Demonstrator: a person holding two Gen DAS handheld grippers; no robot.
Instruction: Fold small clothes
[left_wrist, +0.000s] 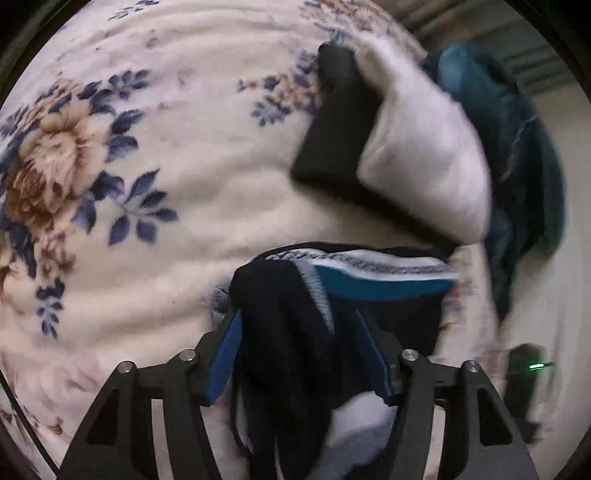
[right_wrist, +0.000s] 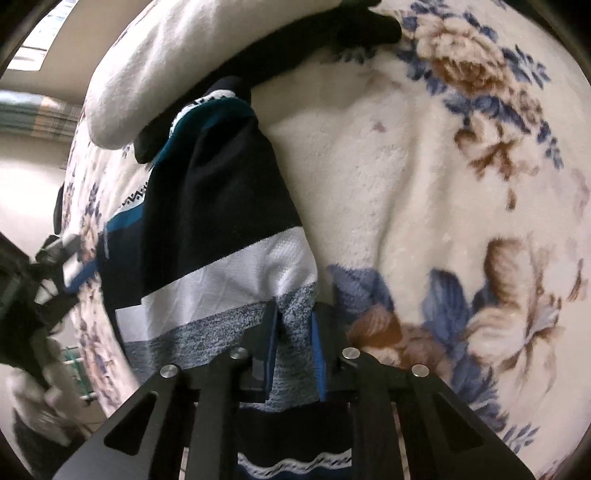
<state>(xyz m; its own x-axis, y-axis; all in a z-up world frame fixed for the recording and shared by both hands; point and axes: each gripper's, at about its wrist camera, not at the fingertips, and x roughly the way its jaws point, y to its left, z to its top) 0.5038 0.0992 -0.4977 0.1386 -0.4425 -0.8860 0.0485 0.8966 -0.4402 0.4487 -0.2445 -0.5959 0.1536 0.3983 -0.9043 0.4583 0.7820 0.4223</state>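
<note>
Floral fleece blanket (left_wrist: 155, 155) | white-black folded pile (left_wrist: 417, 155) beside striped garment (right_wrist: 229, 229)

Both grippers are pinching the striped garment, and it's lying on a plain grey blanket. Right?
Not quite. The blanket is not plain grey: it is cream with blue and brown flowers, clear in the left wrist view. The rest holds: the left gripper and the right gripper each have the striped garment between their fingers.
</note>
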